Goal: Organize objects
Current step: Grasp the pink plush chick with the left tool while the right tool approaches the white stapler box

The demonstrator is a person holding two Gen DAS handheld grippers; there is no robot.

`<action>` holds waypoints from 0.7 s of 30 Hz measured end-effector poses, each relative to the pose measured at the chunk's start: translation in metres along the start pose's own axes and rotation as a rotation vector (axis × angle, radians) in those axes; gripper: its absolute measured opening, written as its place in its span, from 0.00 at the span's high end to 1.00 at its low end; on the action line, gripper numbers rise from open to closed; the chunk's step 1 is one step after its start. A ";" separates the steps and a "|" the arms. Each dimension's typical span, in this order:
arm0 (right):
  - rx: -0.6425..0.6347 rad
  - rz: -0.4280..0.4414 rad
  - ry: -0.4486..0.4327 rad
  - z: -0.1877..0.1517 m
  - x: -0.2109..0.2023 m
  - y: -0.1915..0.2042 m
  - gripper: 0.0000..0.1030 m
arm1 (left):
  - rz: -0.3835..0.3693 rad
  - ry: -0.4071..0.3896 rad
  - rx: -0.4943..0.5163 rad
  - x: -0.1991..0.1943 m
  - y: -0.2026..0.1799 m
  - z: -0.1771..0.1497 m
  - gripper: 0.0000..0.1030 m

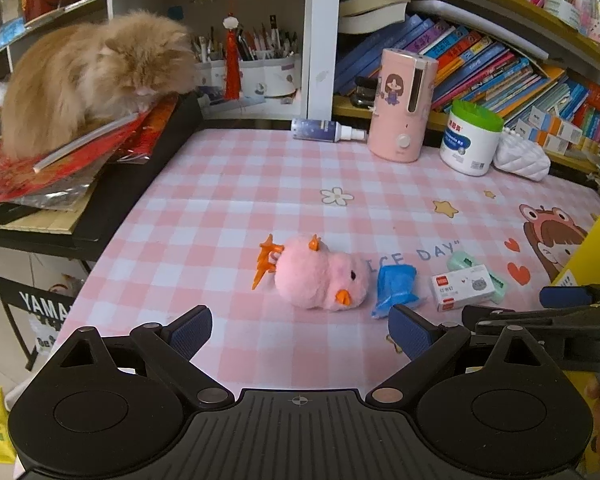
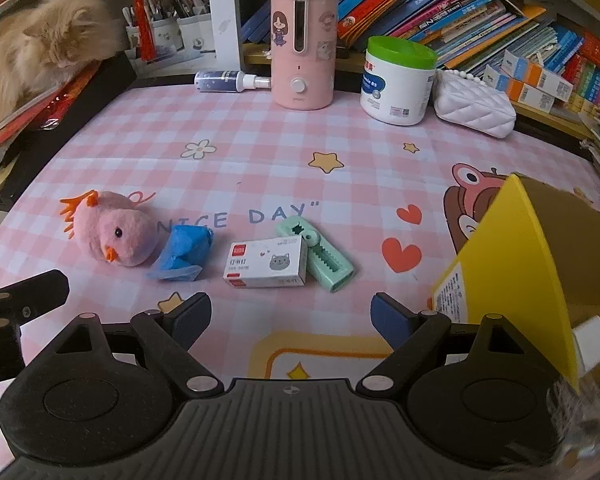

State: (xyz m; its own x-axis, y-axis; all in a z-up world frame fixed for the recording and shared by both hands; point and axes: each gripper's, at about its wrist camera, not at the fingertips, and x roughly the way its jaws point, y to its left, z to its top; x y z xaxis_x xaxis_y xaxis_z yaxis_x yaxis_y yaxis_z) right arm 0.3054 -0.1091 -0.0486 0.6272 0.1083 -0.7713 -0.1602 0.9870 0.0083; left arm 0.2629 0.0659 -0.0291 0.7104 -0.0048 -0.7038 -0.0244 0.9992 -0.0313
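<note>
A pink checked desk mat point(image 2: 260, 136) printed with the words "NICE DAY" serves as the landmark, and four small things are laid in a row just below that lettering. At the lettering's left end a pink plush chick point(image 2: 114, 234) with orange feet and beak is laid on its side. A crumpled blue wrapper point(image 2: 184, 254) is seen just beside the chick, on the side away from the mat's left edge. Next comes a white staple box point(image 2: 266, 264) bearing a grey cat face, and a mint-green clip-like tool point(image 2: 320, 258) is placed touching the box under the closing quote mark of the lettering. A yellow cardboard box point(image 2: 512, 264) is stood open at the mat's right edge, well apart from the row. At the mat's far edge a pink humidifier point(image 2: 302, 46), a green-lidded white tub point(image 2: 398, 80), a quilted white pouch point(image 2: 474, 110) and a spray bottle point(image 2: 230, 81) lying flat are lined up. A fluffy orange cat point(image 1: 88, 80) is settled on red papers on a raised surface beyond the mat's left corner. The left gripper point(image 1: 302, 330) is held above the mat's near edge with its jaws spread wide and nothing between them. The right gripper point(image 2: 290, 318) is likewise held wide apart and empty, over the mat in front of the staple box.
</note>
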 end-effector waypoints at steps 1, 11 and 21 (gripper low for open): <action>-0.004 -0.003 -0.003 0.001 0.002 0.001 0.16 | -0.003 0.001 -0.001 0.004 -0.001 0.002 0.06; -0.048 -0.011 -0.008 0.010 0.023 0.007 0.17 | -0.013 0.046 0.033 0.063 -0.009 0.028 0.06; -0.075 -0.015 -0.001 0.014 0.042 0.014 0.17 | 0.007 0.104 0.102 0.098 -0.014 0.022 0.13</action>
State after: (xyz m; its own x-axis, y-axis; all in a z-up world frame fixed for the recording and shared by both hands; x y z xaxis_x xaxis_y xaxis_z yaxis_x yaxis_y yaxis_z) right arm 0.3398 -0.0893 -0.0719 0.6306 0.0934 -0.7705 -0.2072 0.9770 -0.0511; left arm 0.3478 0.0520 -0.0819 0.6335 0.0033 -0.7738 0.0465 0.9980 0.0424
